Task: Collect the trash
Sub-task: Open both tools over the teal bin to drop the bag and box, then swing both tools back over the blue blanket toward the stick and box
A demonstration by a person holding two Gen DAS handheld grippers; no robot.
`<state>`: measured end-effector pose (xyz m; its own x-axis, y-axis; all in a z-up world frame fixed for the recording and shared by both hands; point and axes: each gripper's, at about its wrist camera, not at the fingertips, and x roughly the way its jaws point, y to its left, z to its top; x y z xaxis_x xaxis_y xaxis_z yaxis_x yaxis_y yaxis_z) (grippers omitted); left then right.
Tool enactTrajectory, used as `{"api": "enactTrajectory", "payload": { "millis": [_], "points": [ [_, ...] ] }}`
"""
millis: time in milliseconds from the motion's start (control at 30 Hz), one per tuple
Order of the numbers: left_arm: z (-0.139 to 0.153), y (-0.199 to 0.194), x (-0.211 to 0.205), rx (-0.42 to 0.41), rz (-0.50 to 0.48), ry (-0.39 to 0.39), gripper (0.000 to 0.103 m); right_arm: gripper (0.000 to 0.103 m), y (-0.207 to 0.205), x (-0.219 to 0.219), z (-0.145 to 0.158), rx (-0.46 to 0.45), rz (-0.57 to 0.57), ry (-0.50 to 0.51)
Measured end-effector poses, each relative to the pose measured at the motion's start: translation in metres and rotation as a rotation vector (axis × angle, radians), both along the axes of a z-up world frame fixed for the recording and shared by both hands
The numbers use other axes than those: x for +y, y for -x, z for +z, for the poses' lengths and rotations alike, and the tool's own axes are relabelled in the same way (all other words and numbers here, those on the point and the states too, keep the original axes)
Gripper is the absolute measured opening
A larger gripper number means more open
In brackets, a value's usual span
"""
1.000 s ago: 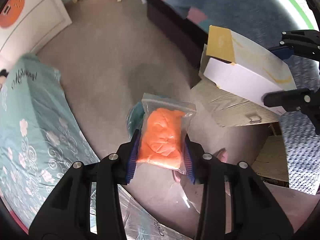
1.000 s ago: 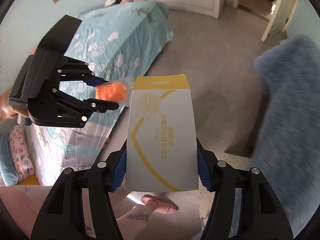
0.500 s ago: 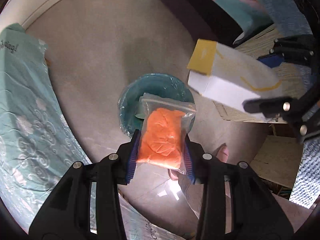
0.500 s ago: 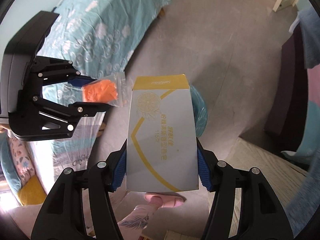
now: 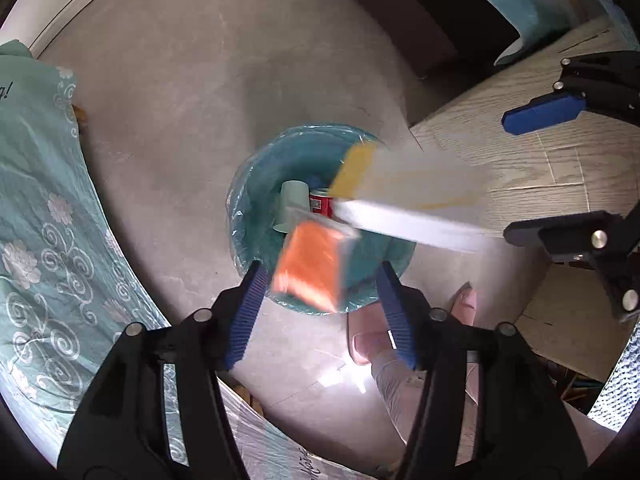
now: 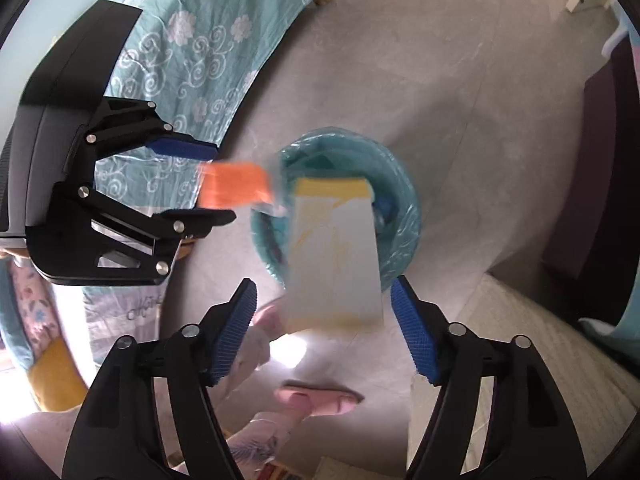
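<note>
A teal-lined trash bin [image 5: 256, 216] stands on the floor below both grippers; it also shows in the right wrist view [image 6: 404, 208]. My left gripper [image 5: 320, 312] is open, and the clear bag of orange stuff [image 5: 310, 266] is blurred in mid-air just past its fingers, over the bin. My right gripper [image 6: 324, 328] is open, and the white and yellow box [image 6: 334, 256] is blurred in mid-air above the bin. The box also shows in the left wrist view [image 5: 404, 200], the bag in the right wrist view [image 6: 236, 188]. A pale cup [image 5: 292, 204] and a red can [image 5: 320, 206] lie in the bin.
A bed with a teal flowered cover [image 5: 36, 248] runs along the left. A wooden table [image 5: 520, 160] stands right of the bin. A dark sofa base [image 5: 420, 12] lies beyond. The person's pink slipper [image 5: 368, 340] is by the bin.
Both grippers have opened above the bin. The orange bag and the box have left the fingers and are falling toward the bin.
</note>
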<state>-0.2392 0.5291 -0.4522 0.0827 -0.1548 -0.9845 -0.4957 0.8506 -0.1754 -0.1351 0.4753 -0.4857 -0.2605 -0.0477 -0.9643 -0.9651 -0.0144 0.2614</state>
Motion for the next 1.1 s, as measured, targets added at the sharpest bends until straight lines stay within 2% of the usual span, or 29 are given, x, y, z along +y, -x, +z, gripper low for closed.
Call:
{"api": "enactTrajectory", "payload": {
  "millis": [367, 500, 700, 900, 1100],
  "points": [
    [0.004, 0.003, -0.003, 0.009, -0.001, 0.005, 0.064, 0.072, -0.007, -0.008, 0.014, -0.012, -0.003, -0.013],
    [0.008, 0.005, -0.004, 0.008, -0.009, 0.017, 0.064, 0.076, -0.013, -0.013, 0.022, -0.024, -0.019, -0.011],
    [0.03, 0.007, -0.015, 0.007, -0.055, -0.005, 0.073, 0.078, -0.02, -0.025, 0.042, -0.011, -0.075, -0.014],
    [0.065, 0.006, -0.028, 0.003, -0.126, -0.034, 0.073, 0.078, -0.016, -0.039, 0.085, 0.0, -0.092, -0.061],
    [0.126, -0.001, -0.035, -0.045, -0.174, -0.075, 0.074, 0.078, -0.017, -0.061, 0.162, 0.012, -0.105, -0.172]
  ]
}}
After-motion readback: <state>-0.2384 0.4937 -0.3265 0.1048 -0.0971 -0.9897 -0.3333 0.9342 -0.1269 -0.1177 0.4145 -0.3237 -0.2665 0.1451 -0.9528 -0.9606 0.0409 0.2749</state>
